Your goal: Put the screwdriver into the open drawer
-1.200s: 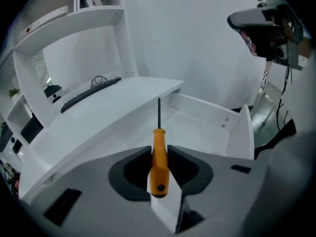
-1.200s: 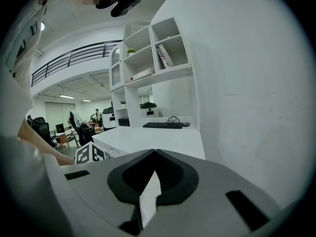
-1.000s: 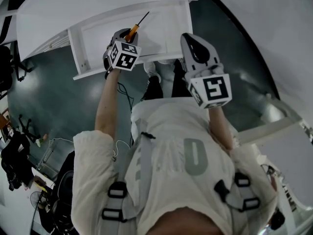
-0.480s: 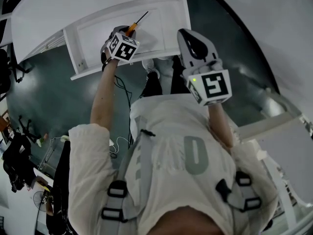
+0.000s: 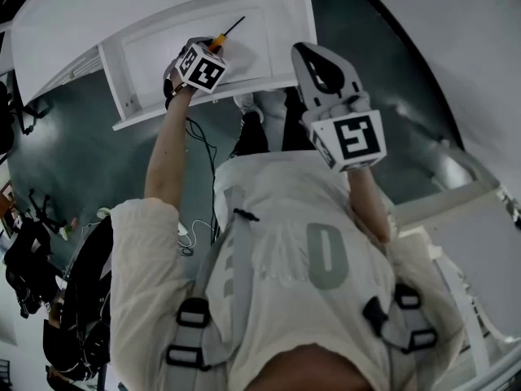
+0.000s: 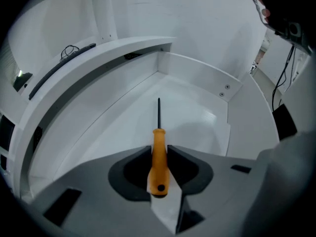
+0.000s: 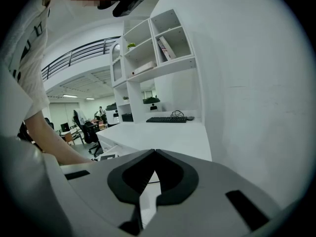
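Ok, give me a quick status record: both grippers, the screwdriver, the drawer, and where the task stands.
left gripper: shut on the orange handle, pointing steeply down into the drawer
screwdriver: held between the jaws, shaft pointing ahead over the drawer floor; cannot tell if the tip touches it
drawer: open, white, pulled out from under the desk top
right gripper: jaws together, nothing between them, held beside the drawer
task: not done, screwdriver not yet released

Orange-handled screwdriver (image 6: 158, 154), thin dark shaft, gripped by the handle in left gripper (image 6: 159, 148), poised over white open drawer (image 6: 197, 78), tip toward its far corner.
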`<state>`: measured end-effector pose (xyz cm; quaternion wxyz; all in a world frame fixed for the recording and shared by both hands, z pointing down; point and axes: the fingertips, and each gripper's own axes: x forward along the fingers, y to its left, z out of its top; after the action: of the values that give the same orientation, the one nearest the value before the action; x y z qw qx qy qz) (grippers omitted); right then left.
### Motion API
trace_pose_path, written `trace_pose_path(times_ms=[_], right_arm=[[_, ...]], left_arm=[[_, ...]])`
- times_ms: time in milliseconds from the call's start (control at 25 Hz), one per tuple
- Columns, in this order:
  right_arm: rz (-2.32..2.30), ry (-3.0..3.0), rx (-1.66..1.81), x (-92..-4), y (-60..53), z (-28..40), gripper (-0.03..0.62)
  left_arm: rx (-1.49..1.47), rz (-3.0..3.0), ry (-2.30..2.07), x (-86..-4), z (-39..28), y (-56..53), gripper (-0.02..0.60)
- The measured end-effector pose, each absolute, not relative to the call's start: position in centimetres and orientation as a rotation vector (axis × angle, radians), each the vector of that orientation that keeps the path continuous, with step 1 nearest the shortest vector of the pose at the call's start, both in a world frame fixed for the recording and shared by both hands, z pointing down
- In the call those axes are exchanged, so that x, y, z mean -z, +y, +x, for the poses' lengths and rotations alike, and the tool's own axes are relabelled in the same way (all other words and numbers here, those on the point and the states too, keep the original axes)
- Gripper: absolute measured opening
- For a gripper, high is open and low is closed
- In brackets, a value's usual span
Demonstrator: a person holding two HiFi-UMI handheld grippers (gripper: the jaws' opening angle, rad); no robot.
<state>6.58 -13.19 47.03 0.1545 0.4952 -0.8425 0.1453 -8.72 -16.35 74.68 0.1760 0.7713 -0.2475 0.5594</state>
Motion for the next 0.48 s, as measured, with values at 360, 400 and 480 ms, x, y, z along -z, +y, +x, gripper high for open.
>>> trace_pose_path(times_ms=[360,400,480], right_arm=[[1.403,-2.440,-0.473,-46.83,-13.03,5.72,0.005],[1.402,-2.438,-0.472,-46.87,-13.03,5.69,0.005],[1.402,-2.436,-0.471,-46.88,-12.99,5.62,0.005]], left_arm=[[-1.568,2.181,-0.683,-74.88,-8.75,-16.23,0.106],[-1.572,2.183,-0.681,-74.92,-8.77,-16.26,0.107],[-1.567,2.179,-0.679,-75.00,-8.81,-16.32,0.109]])
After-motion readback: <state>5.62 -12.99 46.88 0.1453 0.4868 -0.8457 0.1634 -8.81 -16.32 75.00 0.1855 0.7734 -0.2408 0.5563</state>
